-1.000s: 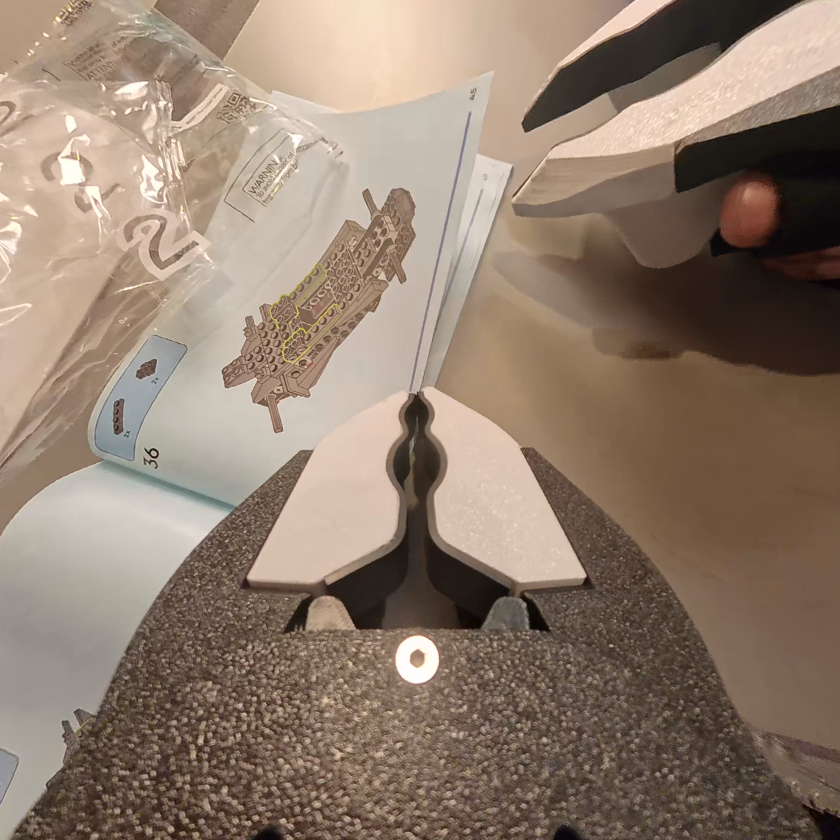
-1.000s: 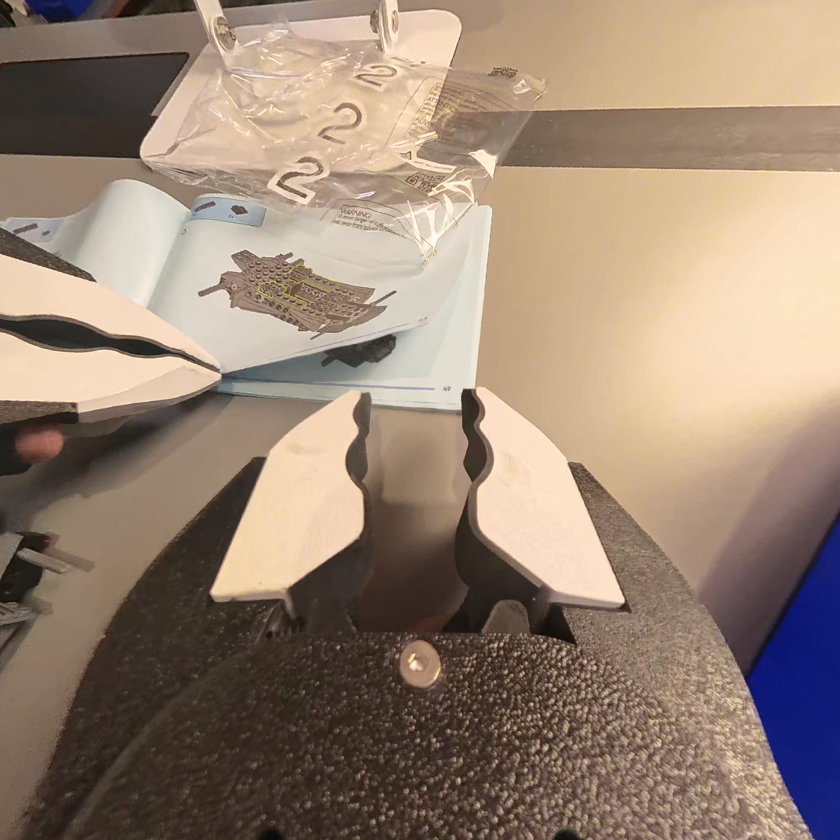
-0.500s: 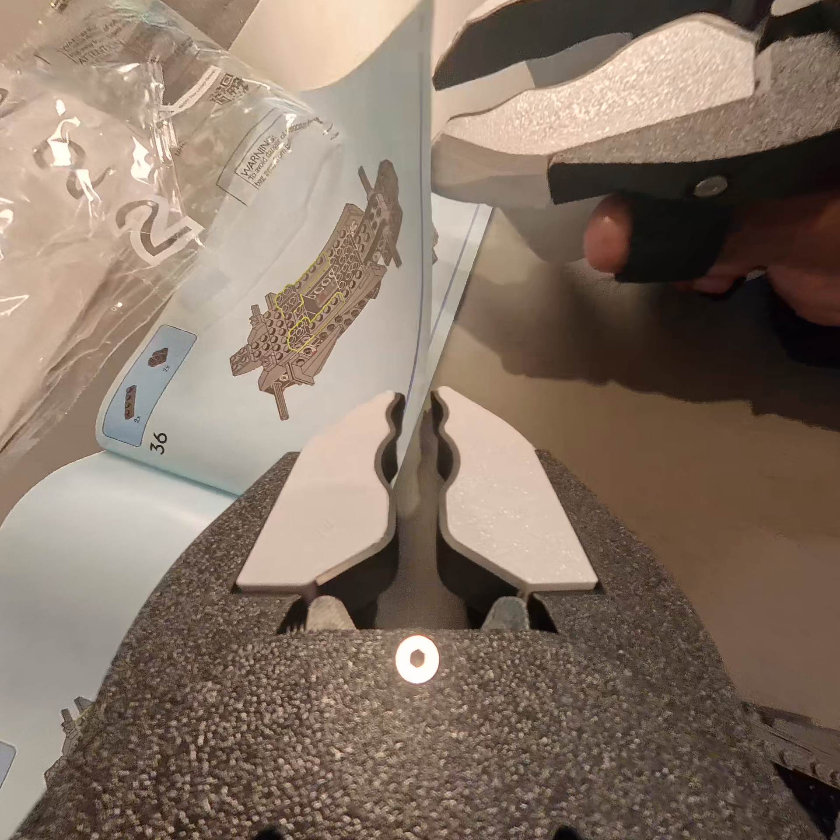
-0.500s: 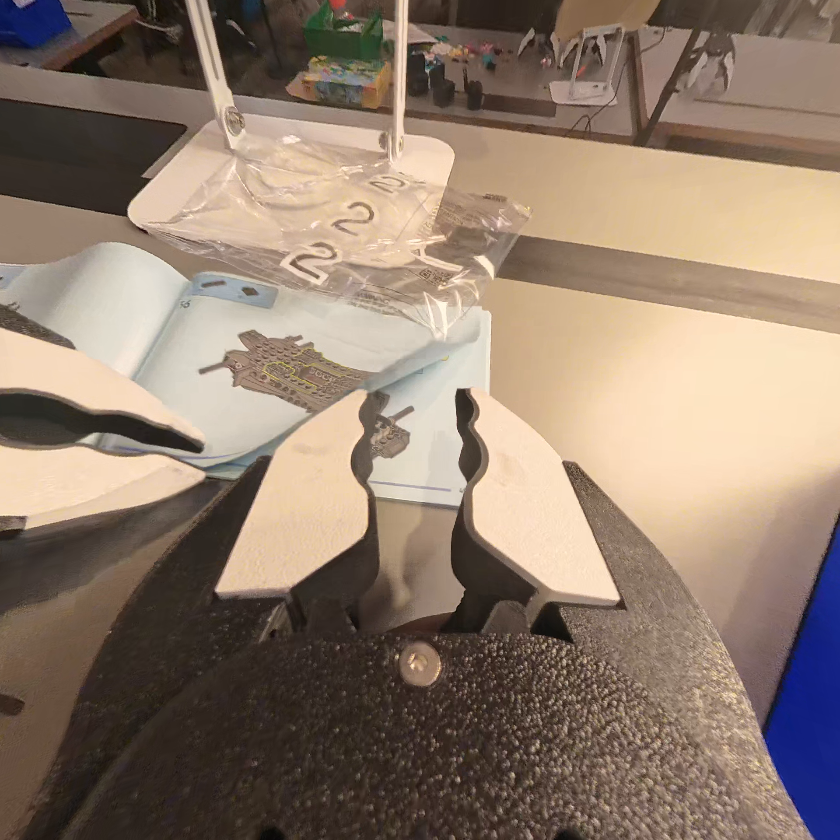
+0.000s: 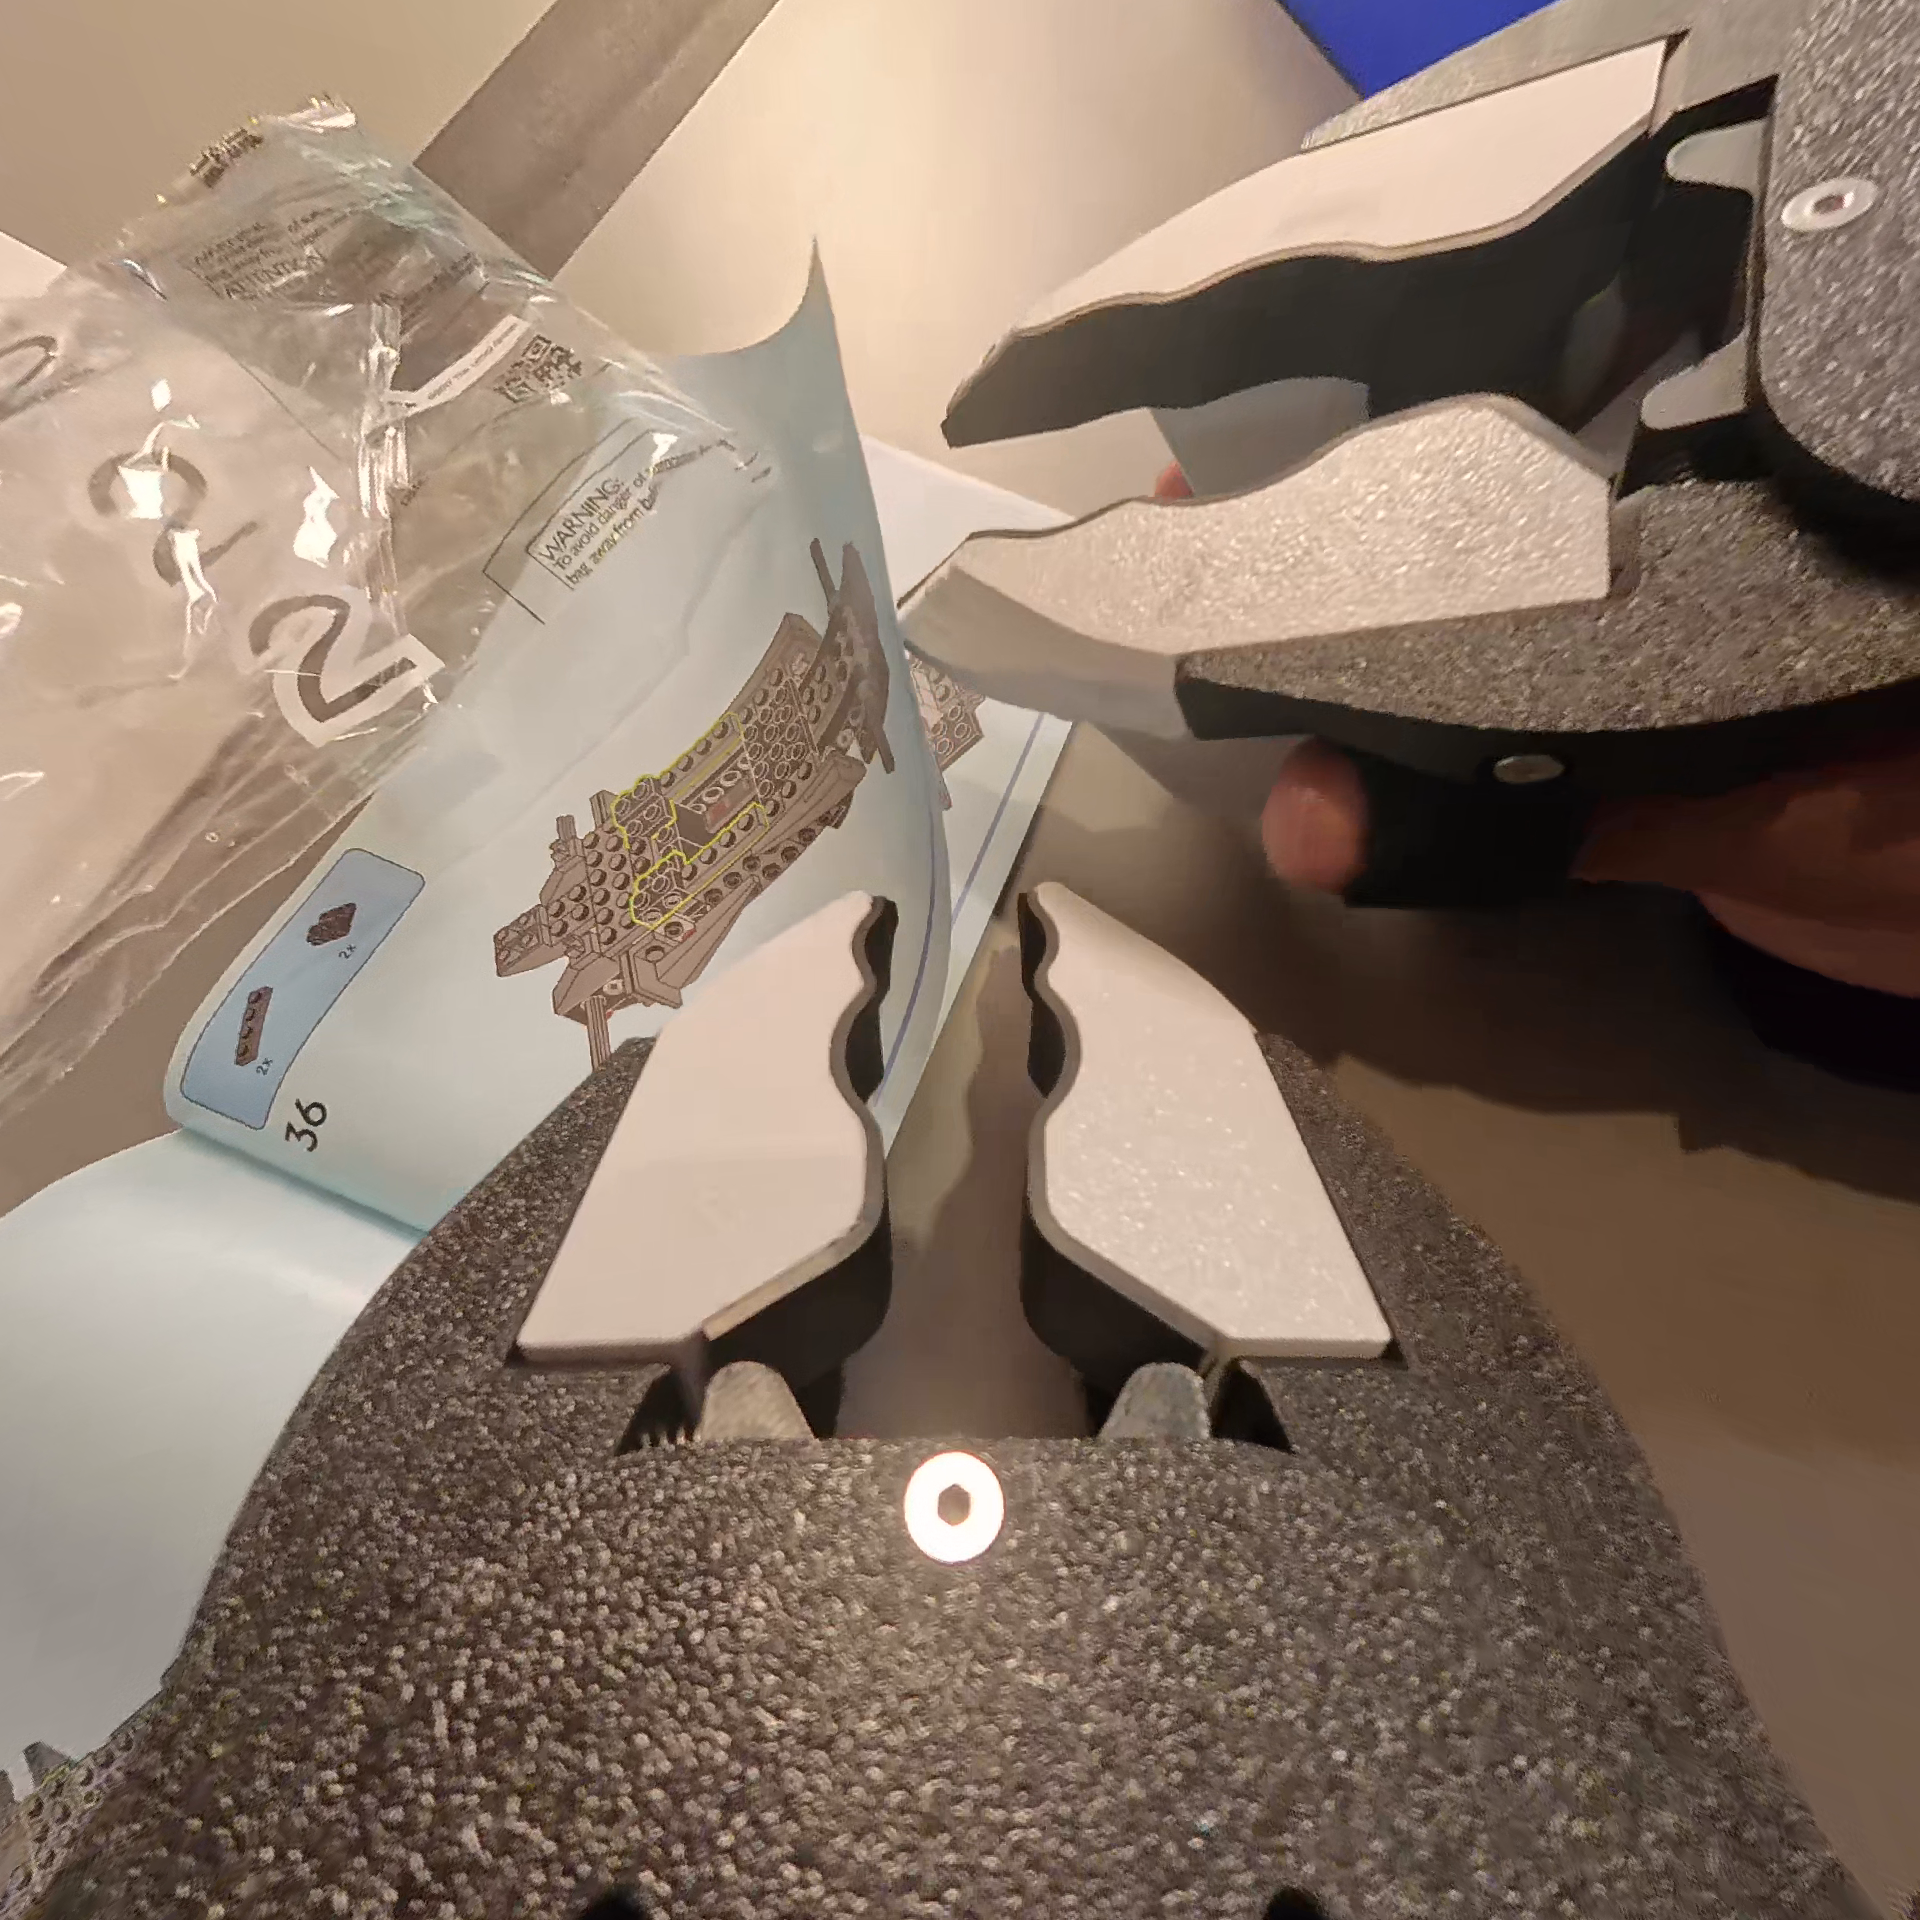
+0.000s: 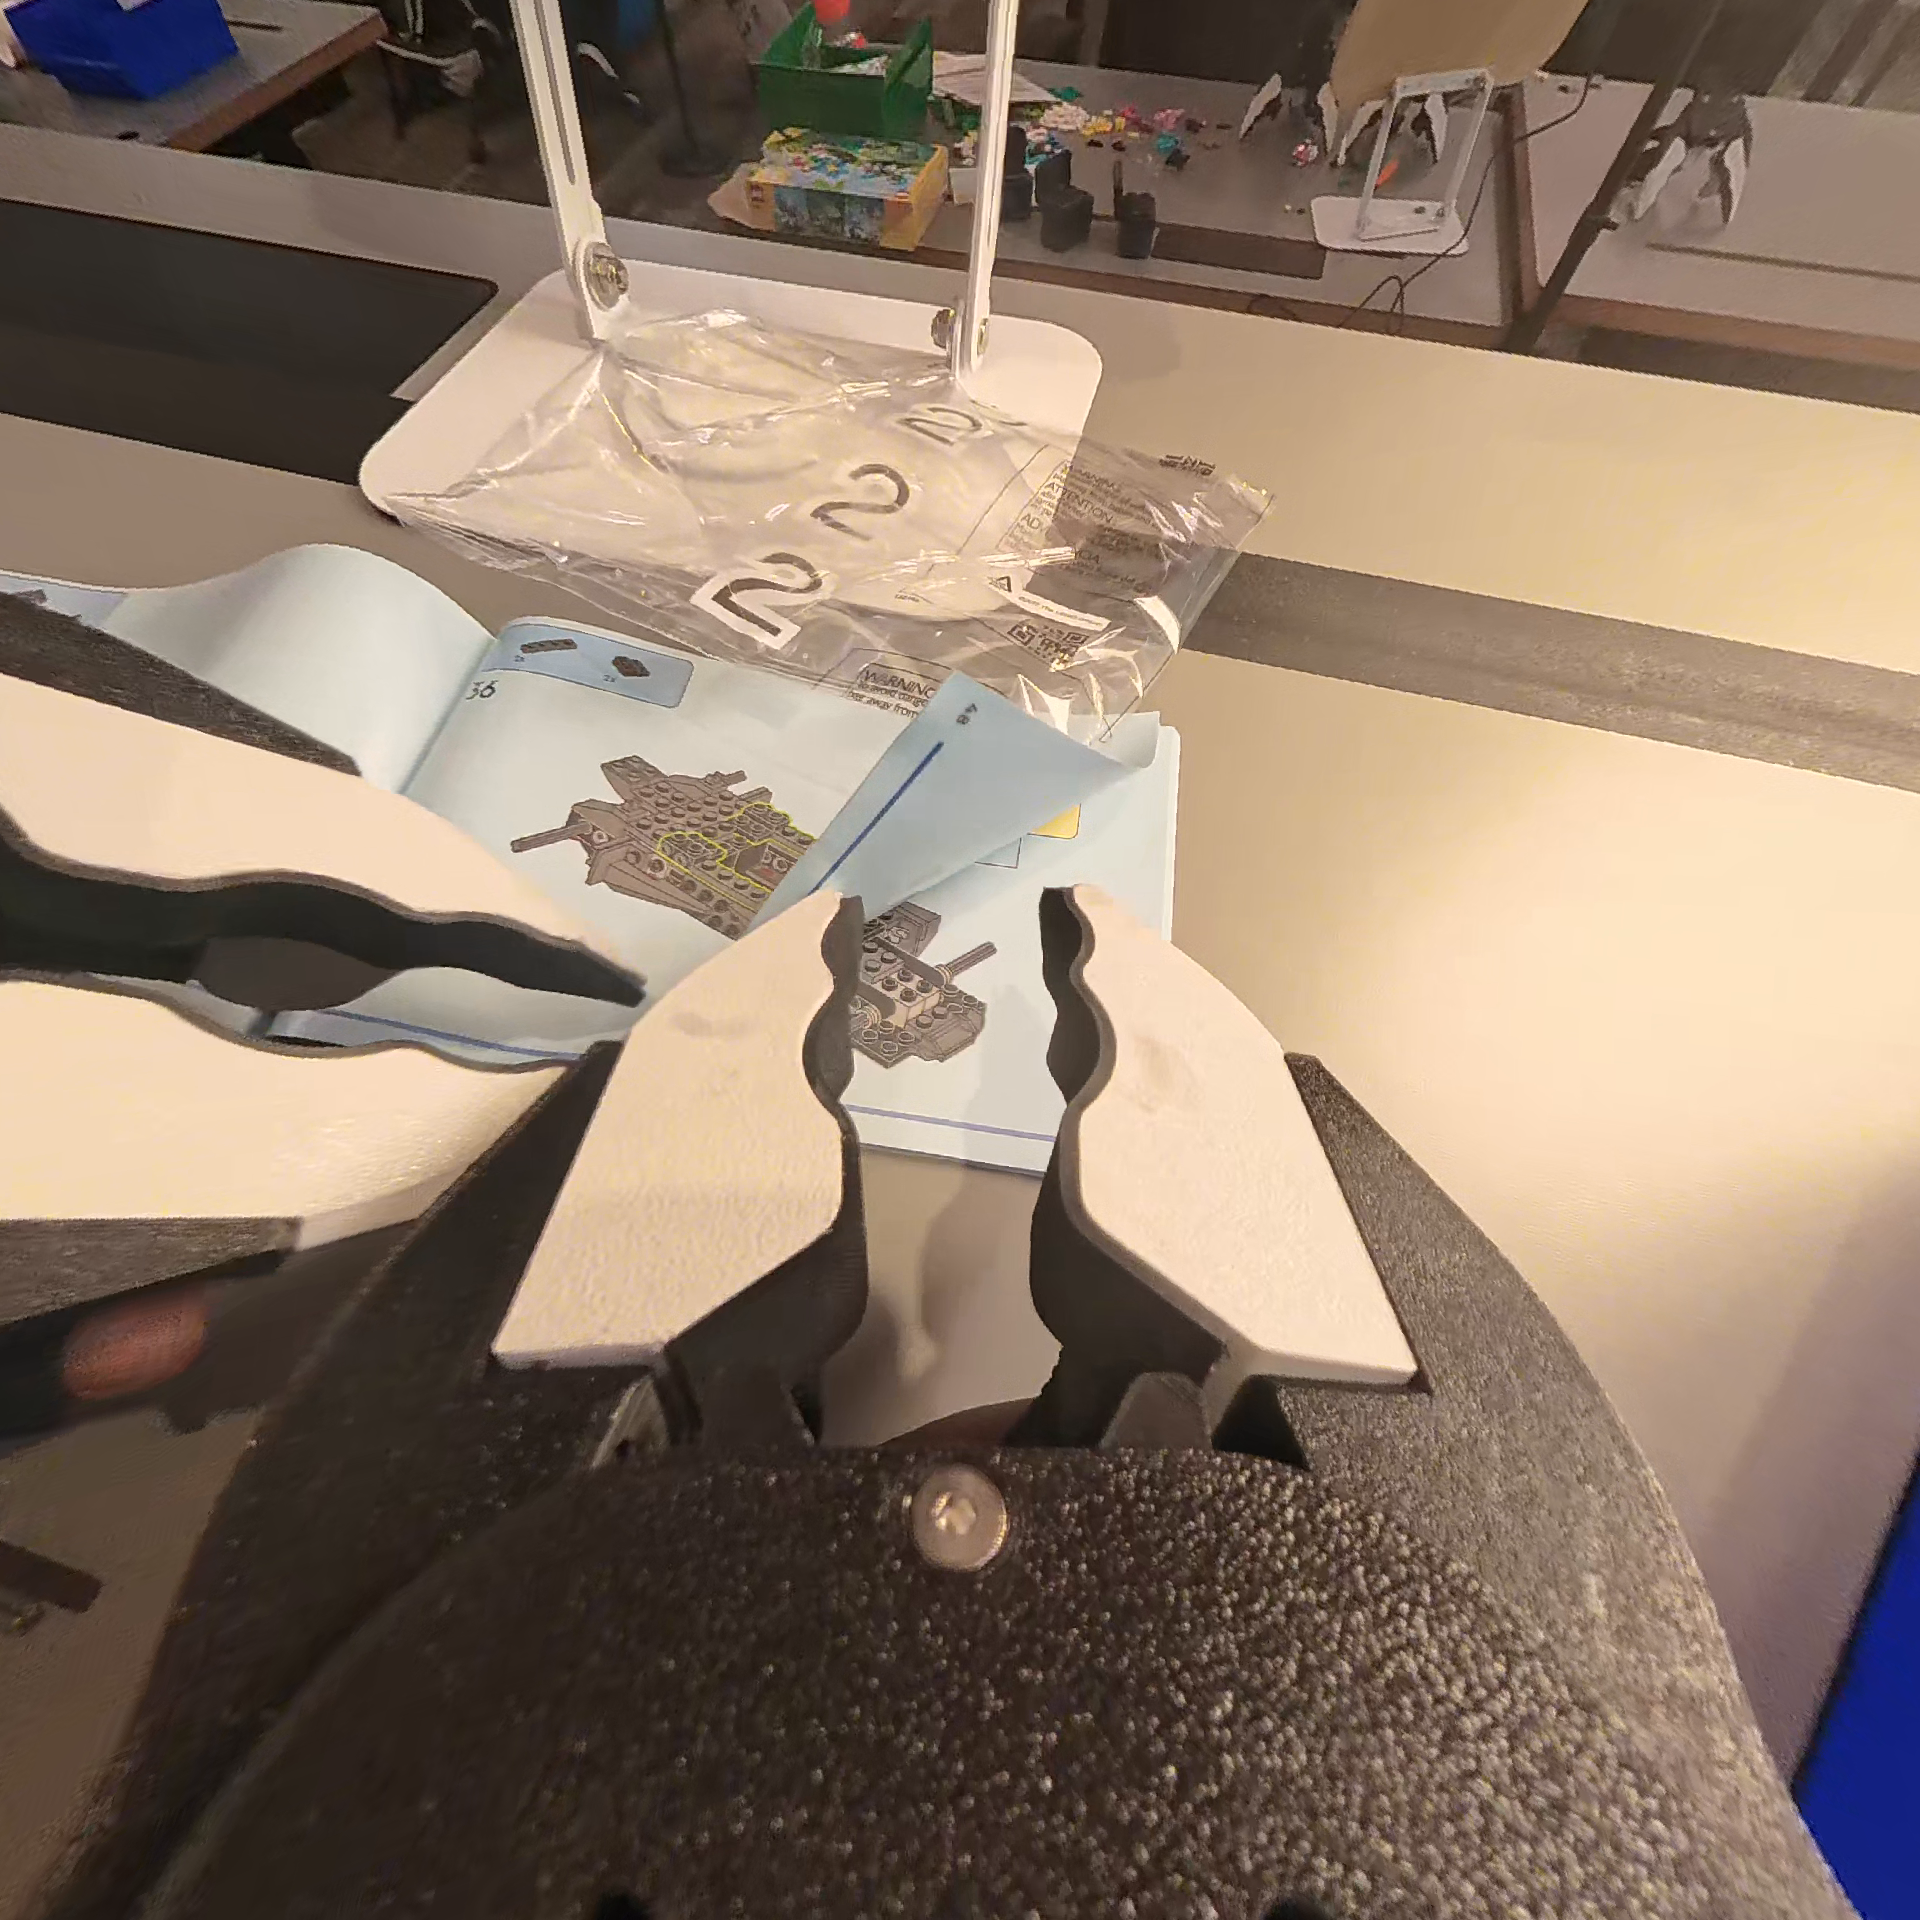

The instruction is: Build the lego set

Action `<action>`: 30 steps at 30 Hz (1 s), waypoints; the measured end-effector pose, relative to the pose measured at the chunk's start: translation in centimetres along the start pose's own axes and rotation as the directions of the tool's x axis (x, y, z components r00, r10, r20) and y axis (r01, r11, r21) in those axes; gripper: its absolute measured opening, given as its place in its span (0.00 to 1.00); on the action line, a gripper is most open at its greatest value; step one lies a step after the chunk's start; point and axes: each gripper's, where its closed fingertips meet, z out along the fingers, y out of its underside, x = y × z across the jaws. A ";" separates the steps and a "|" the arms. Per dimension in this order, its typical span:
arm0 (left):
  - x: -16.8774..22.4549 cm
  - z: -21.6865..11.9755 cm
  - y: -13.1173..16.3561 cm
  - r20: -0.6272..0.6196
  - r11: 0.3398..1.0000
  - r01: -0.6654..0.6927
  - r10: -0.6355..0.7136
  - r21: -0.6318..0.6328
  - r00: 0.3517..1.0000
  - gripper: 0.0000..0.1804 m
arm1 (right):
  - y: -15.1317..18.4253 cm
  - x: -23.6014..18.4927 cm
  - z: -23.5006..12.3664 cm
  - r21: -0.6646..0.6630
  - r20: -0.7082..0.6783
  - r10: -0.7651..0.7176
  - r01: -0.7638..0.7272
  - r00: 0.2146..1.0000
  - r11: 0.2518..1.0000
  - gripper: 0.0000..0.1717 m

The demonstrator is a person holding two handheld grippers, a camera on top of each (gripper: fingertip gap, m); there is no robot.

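Note:
A light-blue instruction booklet [image 5: 436,987] lies open on the table, and one page [image 5: 727,623] curls upright. My left gripper [image 5: 956,904] is open. The page's lower edge passes between its fingers, close to the left finger [image 5: 727,1143], and the pads do not press on it. My right gripper [image 5: 935,514] is open and comes in from the upper right, its tips next to the raised page. In the right wrist view, the right gripper [image 6: 951,904] is over the booklet [image 6: 1091,987]. The curled page [image 6: 966,800] touches its left fingertip. The left gripper [image 6: 608,1003] is on the left, jaws apart around the page.
A clear crumpled plastic bag [image 6: 883,520] lies over the booklet's far edge and on a white stand base [image 6: 468,436]; it also shows in the left wrist view [image 5: 208,520]. A dark strip [image 6: 1558,665] crosses the beige table. Another table with boxes stands behind. There is about 7 cm between the tips of the two grippers.
My left gripper's jaws were shut on the page's edge and have opened. The page has curled up higher. My right gripper has moved in towards the page, and its jaws have narrowed slightly.

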 end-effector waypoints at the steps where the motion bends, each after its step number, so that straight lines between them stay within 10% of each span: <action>1: 0.0 0.1 -0.1 0.011 1.000 0.001 -0.001 0.003 1.000 0.13 | 0.0 0.0 0.0 0.002 0.001 0.001 -0.001 1.000 1.000 0.20; 20: -1.1 0.8 0.0 0.095 1.000 0.018 -0.020 0.019 0.995 0.00 | -0.2 -0.2 -0.1 0.016 0.037 0.034 -0.034 0.999 0.999 0.20; 30: -1.3 -3.6 -1.9 -0.053 0.955 0.187 -0.180 0.231 0.982 0.00 | -0.9 -1.8 -0.6 0.054 0.235 0.152 -0.169 0.960 0.984 0.22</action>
